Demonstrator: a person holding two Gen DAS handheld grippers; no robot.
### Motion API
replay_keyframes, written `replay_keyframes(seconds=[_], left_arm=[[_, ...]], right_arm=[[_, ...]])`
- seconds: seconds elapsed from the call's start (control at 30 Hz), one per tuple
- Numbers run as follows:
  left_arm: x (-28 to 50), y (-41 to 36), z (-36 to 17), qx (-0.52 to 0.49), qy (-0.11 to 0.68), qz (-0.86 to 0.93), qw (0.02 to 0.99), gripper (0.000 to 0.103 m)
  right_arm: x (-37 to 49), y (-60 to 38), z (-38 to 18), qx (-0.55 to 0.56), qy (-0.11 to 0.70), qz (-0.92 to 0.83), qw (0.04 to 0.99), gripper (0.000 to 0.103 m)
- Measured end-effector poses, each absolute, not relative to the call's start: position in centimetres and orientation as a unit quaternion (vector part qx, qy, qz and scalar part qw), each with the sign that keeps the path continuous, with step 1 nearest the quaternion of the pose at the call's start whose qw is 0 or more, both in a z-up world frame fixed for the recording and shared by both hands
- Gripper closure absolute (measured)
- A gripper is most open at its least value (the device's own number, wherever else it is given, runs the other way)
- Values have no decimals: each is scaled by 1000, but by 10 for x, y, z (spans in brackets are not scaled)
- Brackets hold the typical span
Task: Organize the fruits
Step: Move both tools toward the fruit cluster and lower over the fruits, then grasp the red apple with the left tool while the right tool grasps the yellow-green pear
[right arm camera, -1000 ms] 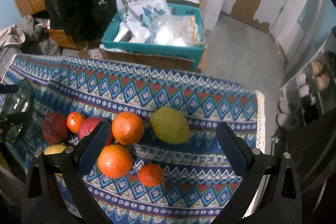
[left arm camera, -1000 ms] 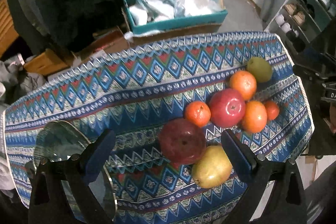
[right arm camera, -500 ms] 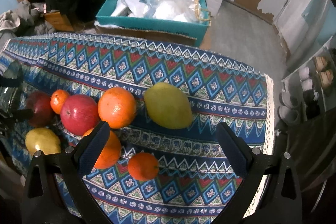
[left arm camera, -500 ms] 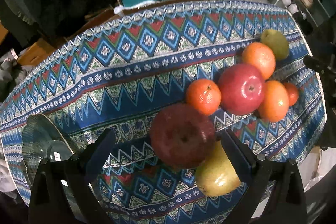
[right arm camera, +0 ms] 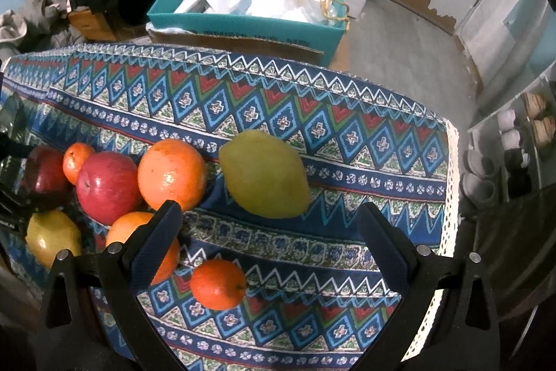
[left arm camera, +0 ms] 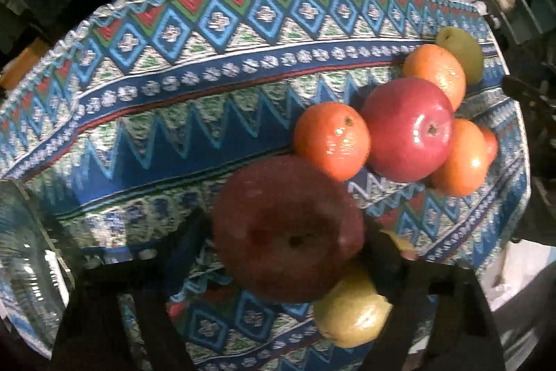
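On the patterned tablecloth [left arm camera: 208,86] lies a cluster of fruit. In the left wrist view my left gripper [left arm camera: 290,233] points straight down over a dark red apple [left arm camera: 288,228]. Its jaws are closing, and the dark fingers [left arm camera: 187,239] meet the apple's two sides. A yellow pear [left arm camera: 351,312] lies just beside it. Beyond are a small orange [left arm camera: 332,139], a bright red apple [left arm camera: 410,127] and further oranges [left arm camera: 434,73]. My right gripper [right arm camera: 269,211] hangs open above a yellow-green fruit [right arm camera: 264,174], with a small orange [right arm camera: 218,284] between its arms.
A glass plate [left arm camera: 24,252] sits at the cloth's left end. Past the table's far edge stands a teal box [right arm camera: 243,23] with white bags. Shelves with cups [right arm camera: 514,141] are at the right, and the cloth's right edge [right arm camera: 451,183] is close to the fruit.
Both grippers have come down toward the fruit. The left gripper's jaws have closed in from wide open onto the dark red apple. The right gripper's jaws stay wide.
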State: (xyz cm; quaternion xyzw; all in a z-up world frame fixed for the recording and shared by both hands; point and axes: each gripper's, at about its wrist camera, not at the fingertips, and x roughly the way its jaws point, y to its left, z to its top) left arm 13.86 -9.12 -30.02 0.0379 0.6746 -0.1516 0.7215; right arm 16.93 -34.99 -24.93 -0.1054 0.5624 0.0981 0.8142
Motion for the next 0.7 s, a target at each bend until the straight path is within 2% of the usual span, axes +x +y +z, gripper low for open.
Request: replay_keyframes(seconds=[0.5,0.7], left_arm=[[143,-96,-277,80,634,-140,756,27],[148,-87,-278,73,629,-137,762,27]], right_arm=[[197,-345,-284,-143,585,114,790,3],[209,-339,-302,-145,596,125,779,9]])
